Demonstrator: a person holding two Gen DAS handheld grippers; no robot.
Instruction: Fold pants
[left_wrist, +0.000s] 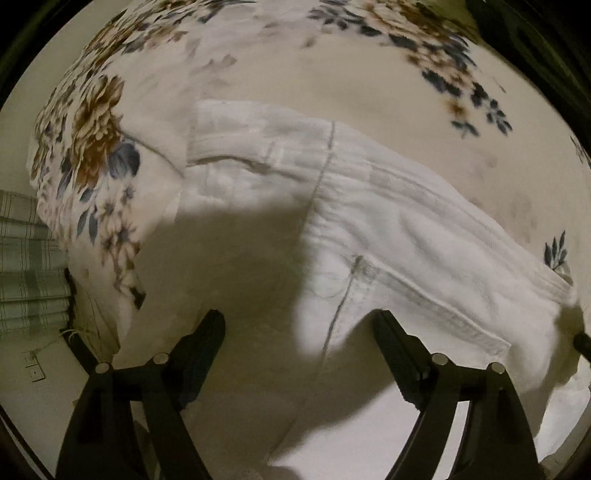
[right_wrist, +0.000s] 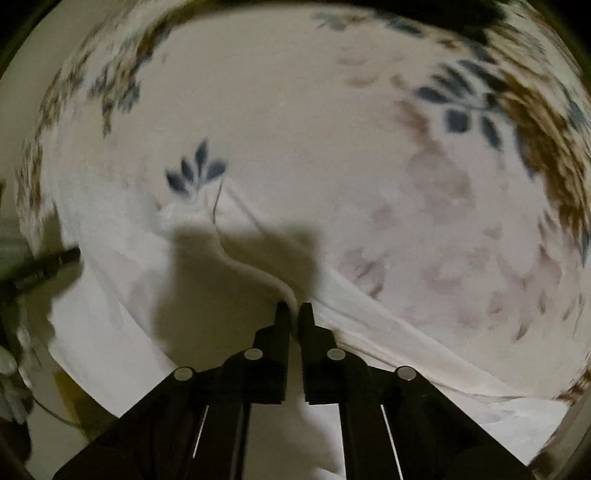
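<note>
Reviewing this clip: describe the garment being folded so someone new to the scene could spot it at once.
A cream bedspread printed with brown and blue flowers fills both views. On it lie the white pants, waistband across the left wrist view. Unlike the patterned bedspread they are plain white, with stitched seams and a pocket edge.

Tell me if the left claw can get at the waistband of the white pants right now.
Probably yes. The left claw is open, pointing down over the pants, and nothing lies on the waistband between its fingers. The right claw is pinching a fold elsewhere, out of the way.
</note>
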